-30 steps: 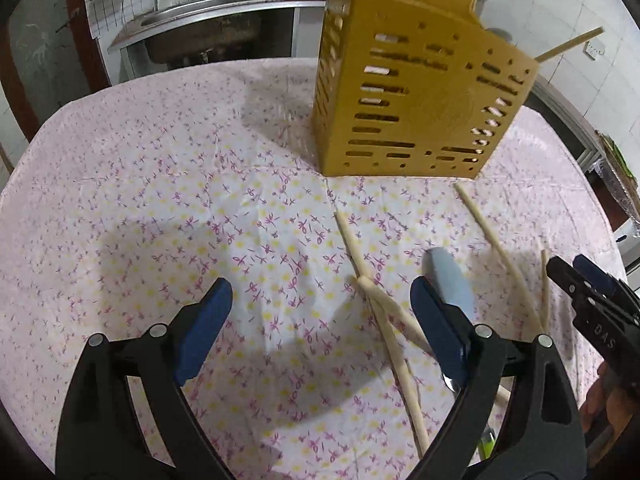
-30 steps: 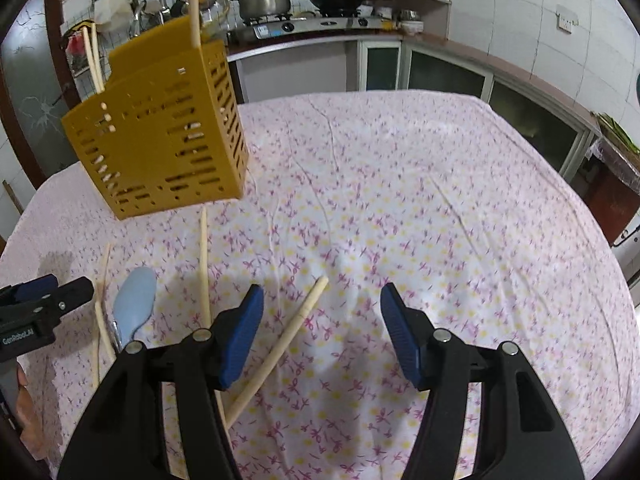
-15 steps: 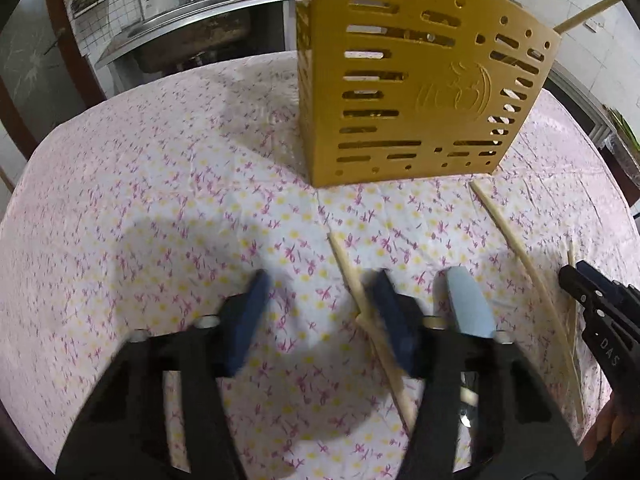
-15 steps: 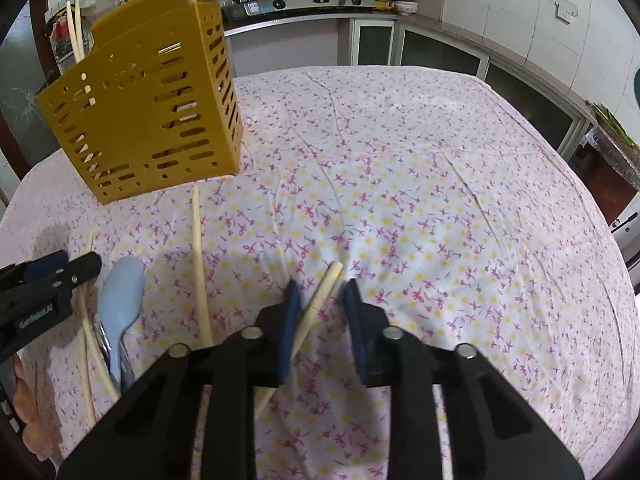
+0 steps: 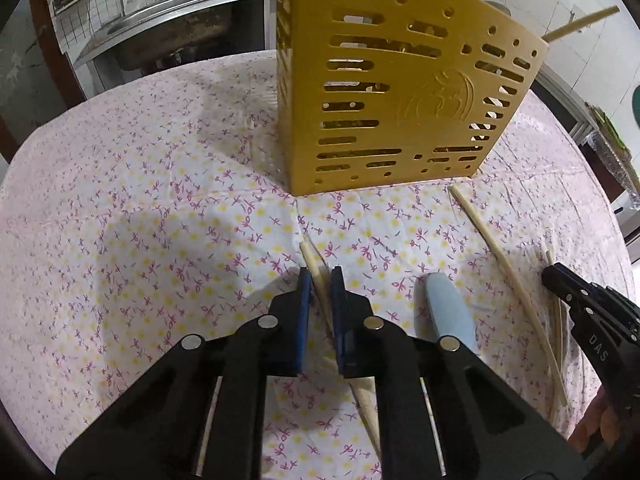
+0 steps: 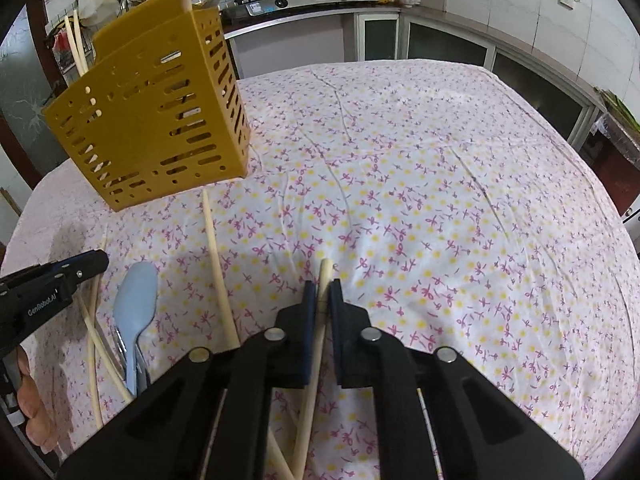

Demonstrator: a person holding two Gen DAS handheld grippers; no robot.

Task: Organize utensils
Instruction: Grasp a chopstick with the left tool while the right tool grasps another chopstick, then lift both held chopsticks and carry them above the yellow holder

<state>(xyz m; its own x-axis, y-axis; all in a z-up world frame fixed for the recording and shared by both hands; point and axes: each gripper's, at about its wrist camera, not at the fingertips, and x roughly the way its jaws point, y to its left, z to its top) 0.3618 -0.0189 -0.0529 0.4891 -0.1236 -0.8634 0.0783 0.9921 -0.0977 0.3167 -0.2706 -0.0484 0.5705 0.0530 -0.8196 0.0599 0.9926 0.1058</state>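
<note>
Left wrist view showed the left gripper (image 5: 320,280) with its blue pads just closed onto a wooden chopstick (image 5: 310,256) lying on the floral tablecloth (image 5: 140,200). Ahead stood the yellow slotted utensil holder (image 5: 392,96), upright, with one chopstick poking out past its top right corner. To the right lay a pale blue spoon (image 5: 444,308), then a long chopstick (image 5: 500,256) running from just beside the holder's base toward the near edge, and more chopsticks under the tip of the other gripper at the right border.

From the right wrist view, the right gripper (image 6: 322,288) had likewise just closed, its pads clamped on another chopstick (image 6: 325,268), whose tip stuck out beyond them. The holder (image 6: 152,120) stood far left, several chopsticks upright inside. A sink and a stove with pots lined the counters behind.
</note>
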